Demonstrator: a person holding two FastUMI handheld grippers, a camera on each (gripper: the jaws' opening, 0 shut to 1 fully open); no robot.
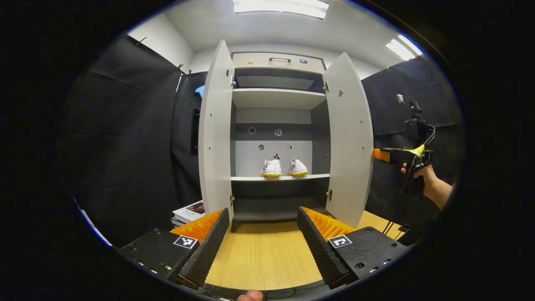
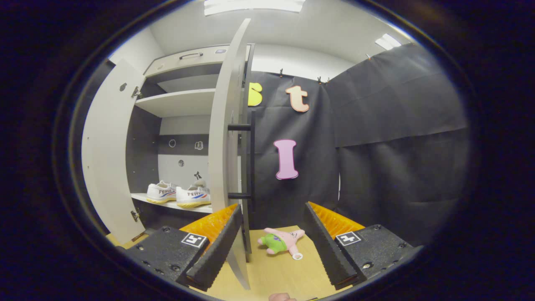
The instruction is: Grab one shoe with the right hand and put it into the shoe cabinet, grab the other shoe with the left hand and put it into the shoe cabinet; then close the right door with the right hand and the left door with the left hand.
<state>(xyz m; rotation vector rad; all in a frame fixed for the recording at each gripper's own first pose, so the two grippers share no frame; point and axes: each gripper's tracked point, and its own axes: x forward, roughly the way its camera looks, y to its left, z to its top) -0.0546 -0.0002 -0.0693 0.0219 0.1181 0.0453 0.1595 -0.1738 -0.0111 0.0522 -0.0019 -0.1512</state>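
Shoe cabinet, both doors open: two white shoes stood side by side on its middle shelf. Left gripper and right gripper: fingers spread wide, holding nothing.

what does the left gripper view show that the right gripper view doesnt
Left gripper view alone: the cabinet head-on, the stack of books by its left side, and the right gripper at the right door's outer edge, held in a hand.

Right gripper view alone: that door's black handle and a pink plush toy on the floor.

Both: the two white shoes on the middle shelf, and both doors open.
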